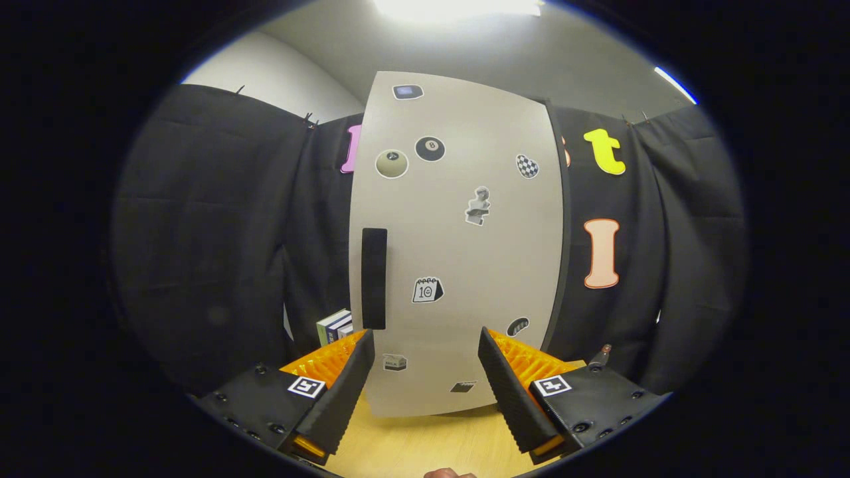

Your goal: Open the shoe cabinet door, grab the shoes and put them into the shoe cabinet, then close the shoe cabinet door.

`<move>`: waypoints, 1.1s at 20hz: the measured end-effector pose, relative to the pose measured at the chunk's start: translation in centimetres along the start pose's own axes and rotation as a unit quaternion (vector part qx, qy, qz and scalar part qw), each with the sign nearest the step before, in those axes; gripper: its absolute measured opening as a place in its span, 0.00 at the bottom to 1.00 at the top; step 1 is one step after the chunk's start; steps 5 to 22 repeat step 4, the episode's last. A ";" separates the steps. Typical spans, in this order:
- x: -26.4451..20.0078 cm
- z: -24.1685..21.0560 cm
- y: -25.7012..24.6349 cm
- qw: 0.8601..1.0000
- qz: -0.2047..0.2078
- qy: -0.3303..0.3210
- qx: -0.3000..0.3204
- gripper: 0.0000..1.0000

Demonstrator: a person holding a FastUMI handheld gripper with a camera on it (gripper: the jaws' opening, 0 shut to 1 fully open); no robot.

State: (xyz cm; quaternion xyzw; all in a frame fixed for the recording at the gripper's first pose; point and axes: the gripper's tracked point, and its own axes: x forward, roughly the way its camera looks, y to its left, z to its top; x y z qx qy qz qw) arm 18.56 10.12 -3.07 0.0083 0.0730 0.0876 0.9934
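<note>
Fingers spread wide, holding nothing, face the shut shoe cabinet door on the bench; books stand beside it.

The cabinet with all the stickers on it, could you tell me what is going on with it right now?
A person is holding a handheld gripper up to the shoe cabinet door, which is shut. The fingers are spread open with nothing between them, pointing at the door's lower part. The dark vertical handle sits just above the left finger, not yet gripped. A few books stand beside the cabinet.
</note>
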 end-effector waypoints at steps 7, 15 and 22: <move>-0.5 -0.6 -0.4 1.000 0.008 -0.009 -0.020 0.98; -0.5 -0.6 -0.4 1.000 0.008 -0.009 -0.020 0.98; -0.5 -0.6 -0.4 1.000 0.008 -0.009 -0.020 0.98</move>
